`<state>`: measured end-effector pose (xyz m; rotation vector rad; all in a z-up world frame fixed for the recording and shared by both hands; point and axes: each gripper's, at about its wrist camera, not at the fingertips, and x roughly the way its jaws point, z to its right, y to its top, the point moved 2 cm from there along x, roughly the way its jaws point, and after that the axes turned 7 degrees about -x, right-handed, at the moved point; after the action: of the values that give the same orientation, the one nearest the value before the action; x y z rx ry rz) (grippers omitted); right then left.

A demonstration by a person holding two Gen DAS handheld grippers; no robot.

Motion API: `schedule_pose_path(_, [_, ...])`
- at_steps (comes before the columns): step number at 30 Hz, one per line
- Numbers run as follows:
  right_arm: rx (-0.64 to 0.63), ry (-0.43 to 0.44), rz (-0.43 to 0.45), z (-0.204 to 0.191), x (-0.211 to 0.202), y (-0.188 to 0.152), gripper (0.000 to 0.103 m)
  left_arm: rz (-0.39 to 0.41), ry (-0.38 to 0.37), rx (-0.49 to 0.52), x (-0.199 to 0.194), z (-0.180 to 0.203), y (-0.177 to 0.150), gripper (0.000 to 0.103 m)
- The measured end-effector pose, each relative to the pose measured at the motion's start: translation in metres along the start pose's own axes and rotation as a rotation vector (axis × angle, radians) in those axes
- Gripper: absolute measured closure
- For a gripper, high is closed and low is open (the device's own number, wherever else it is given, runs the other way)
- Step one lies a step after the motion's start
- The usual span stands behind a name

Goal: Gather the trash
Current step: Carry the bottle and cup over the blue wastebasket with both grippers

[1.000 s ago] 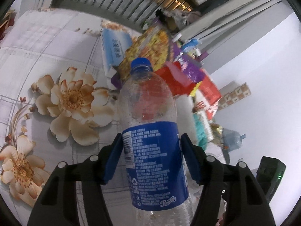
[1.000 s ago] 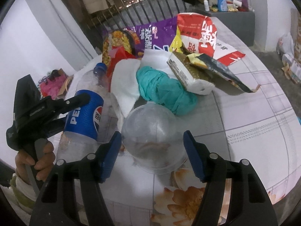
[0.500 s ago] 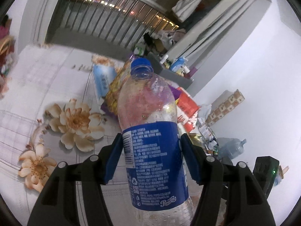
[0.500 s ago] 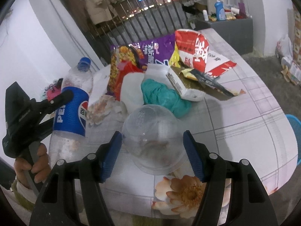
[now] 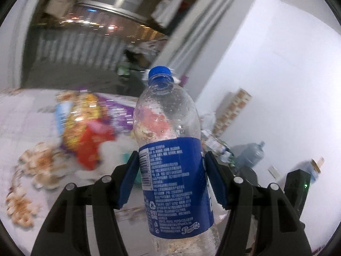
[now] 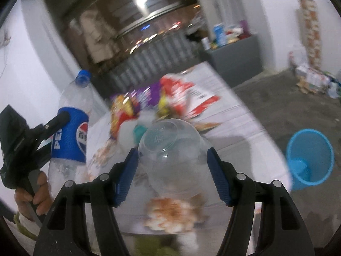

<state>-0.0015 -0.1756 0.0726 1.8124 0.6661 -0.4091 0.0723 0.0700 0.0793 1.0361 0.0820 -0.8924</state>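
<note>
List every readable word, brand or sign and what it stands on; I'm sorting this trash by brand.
"Pepsi-Cola", white script, low on the blue label of the bottle held in the left gripper.
"PE" plus the Pepsi globe logo, on the same label in the right wrist view.
Label's small print and the snack bags: too small or blurred to read.

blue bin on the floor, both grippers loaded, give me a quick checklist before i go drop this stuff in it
1. Left gripper hold on the Pepsi bottle: ok, jaws clamp the blue label on both sides.
2. Bottle cap on: ok, blue cap in place.
3. Right gripper hold on the clear plastic cup: ok, pads press both sides, cup bottom faces forward.
4. Blue bin in sight: ok in the right wrist view, on the floor past the table edge, mouth tipped toward the camera.
5. Bin room: ok, nothing shows inside.
6. Path to the bin: cannot tell, the frame is blurred.
</note>
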Motion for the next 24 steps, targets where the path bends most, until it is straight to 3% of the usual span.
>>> schedule_pose_path(5, [0.164, -0.130, 0.101, 0.078, -0.045, -0.001, 0.041, -0.100, -0.106, 0.094, 0.049, 0.059, -0.006, 0.042])
schedule_pose_path(14, [0.503, -0.290, 0.167, 0.212, -0.066, -0.020, 0.041, -0.442, -0.252, 0.198, 0.191, 0.175, -0.039, 0.042])
schedule_pose_path(20, [0.717, -0.312, 0.142, 0.288, -0.030, -0.038, 0.041, -0.677, -0.211, 0.297, 0.302, 0.231, -0.088, 0.042])
schedule_pose_path(24, [0.873, -0.286, 0.063, 0.343, 0.006, -0.066, 0.041, -0.815, -0.131, 0.377, 0.379, 0.242, -0.126, 0.042])
